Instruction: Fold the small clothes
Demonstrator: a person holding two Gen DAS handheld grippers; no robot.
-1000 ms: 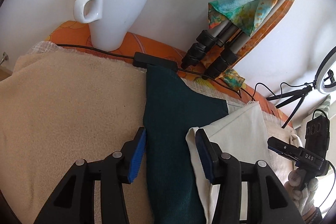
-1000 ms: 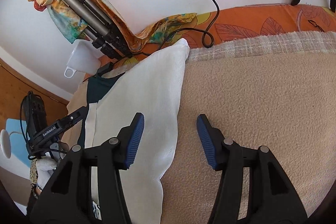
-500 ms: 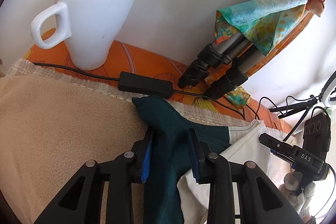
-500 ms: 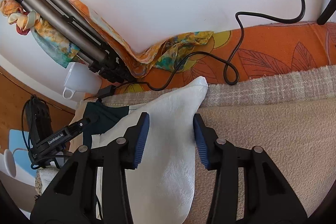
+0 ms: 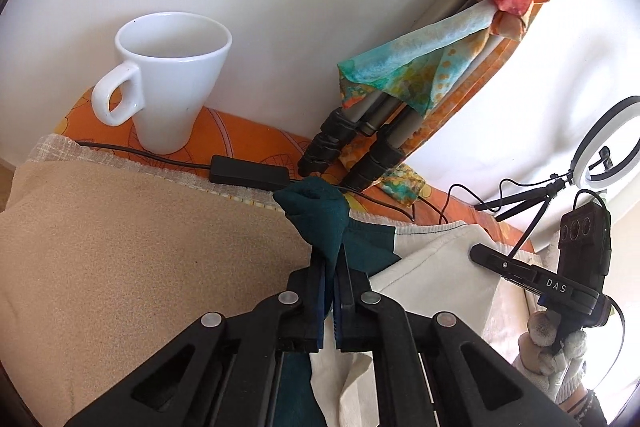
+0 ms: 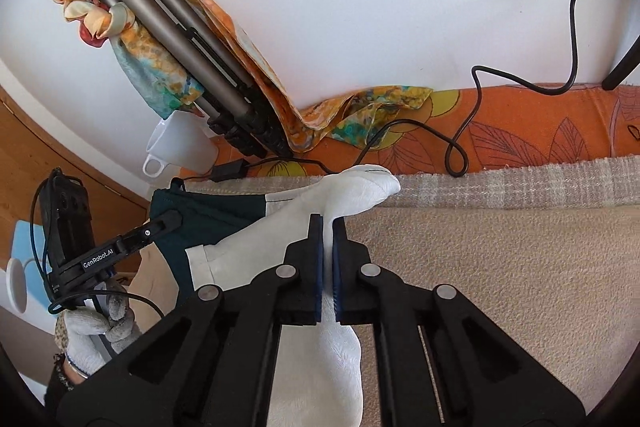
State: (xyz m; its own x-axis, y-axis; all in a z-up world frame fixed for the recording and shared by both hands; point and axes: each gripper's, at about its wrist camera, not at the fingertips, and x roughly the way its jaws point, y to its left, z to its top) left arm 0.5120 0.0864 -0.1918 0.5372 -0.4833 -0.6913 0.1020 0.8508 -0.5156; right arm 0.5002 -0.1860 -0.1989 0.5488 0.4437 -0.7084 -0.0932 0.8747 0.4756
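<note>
A small two-tone garment, dark teal (image 5: pixel 360 247) on one side and cream (image 5: pixel 436 267) on the other, lies on a beige blanket (image 5: pixel 140 247). My left gripper (image 5: pixel 330 261) is closing its jaws; the pads pinch the teal far corner (image 5: pixel 316 207), which stands up bunched above the blanket. My right gripper (image 6: pixel 327 229) is closing too, its pads pinching the cream far corner (image 6: pixel 360 187), also lifted. Each gripper shows in the other's view, held by a gloved hand (image 6: pixel 96 327).
A white mug (image 5: pixel 168 87) stands at the far left by the wall. A folded tripod wrapped in a colourful scarf (image 5: pixel 380 131) leans there. A black cable with an inline box (image 5: pixel 248 173) runs along the orange cloth (image 6: pixel 540 143). A ring light (image 5: pixel 604 147) stands far right.
Both grippers moved forward to the garment's far edge and shut, the left on the teal corner, the right on the cream corner. Both corners have since risen off the blanket.
</note>
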